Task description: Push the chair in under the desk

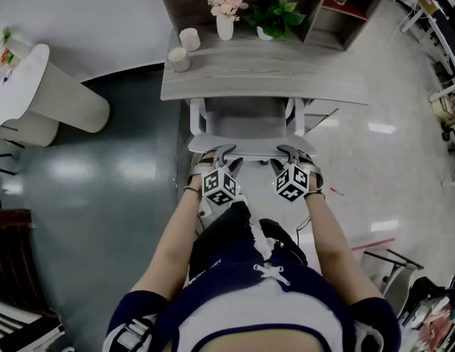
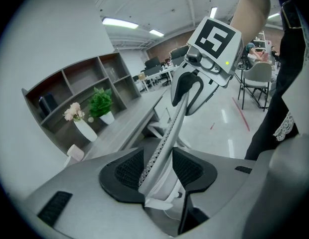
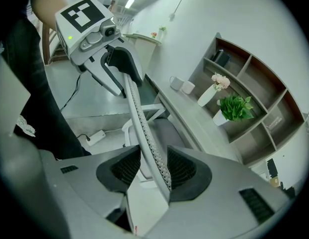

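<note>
While both grippers stood clamped on the top rim of the backrest (image 1: 249, 144), the chair (image 1: 246, 119) sat squarely at the front of the desk (image 1: 286, 75). Its seat reached the desk's near edge and its backrest was on the person's side. The left gripper (image 1: 224, 155) had the rim's left part pinched between its pads, and the right gripper (image 1: 289, 153) grasped the right part. Each gripper view showed the thin mesh edge running up between that gripper's jaws.

At the back of the desk a white vase (image 1: 224, 26) held a bunch of pink flowers (image 1: 226, 3). Just beside it, a small white pot (image 1: 264, 34) carried a leafy green plant (image 1: 275, 15). Two white cups (image 1: 189, 39) stood near the desk's left corner, one closer to the edge than the other. What was in them could not be told.

Behind the desk rose a shelf unit (image 1: 315, 20) of open compartments. In the right gripper view, a dark item (image 3: 222, 58) stood in an upper compartment.
</note>
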`<state>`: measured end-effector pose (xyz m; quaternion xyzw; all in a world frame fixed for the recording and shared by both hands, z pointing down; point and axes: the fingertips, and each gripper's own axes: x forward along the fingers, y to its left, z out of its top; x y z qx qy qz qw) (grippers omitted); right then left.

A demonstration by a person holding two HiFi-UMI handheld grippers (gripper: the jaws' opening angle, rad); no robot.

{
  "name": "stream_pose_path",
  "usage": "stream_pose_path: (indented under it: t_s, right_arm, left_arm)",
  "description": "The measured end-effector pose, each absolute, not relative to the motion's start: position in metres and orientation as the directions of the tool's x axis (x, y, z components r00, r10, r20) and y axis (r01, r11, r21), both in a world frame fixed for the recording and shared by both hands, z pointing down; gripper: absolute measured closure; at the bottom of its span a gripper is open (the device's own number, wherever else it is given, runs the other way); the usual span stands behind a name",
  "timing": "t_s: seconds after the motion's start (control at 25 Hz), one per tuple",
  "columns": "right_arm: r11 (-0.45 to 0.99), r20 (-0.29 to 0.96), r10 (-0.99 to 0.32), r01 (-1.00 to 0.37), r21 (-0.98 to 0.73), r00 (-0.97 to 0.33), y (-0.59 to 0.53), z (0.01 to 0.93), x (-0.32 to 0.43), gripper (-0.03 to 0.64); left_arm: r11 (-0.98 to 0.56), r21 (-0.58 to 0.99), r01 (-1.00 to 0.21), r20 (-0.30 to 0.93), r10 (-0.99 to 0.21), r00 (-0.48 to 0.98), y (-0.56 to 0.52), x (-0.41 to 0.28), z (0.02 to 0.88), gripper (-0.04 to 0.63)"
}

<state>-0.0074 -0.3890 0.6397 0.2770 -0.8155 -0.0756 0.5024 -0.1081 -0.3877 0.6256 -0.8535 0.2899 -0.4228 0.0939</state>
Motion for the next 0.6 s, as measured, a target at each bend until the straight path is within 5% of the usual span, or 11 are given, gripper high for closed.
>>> stream_pose_path:
  t_s: [0.6]
  right_arm:
    - [0.825, 0.775, -0.540, -0.390, 0.409, -0.329, -0.403, 0.640, -0.009, 0.466]
  left_arm:
    - [-0.812, -0.419, -0.405, 0.648, -0.580, 0.494, -0.401, -0.110, 0.625, 0.408]
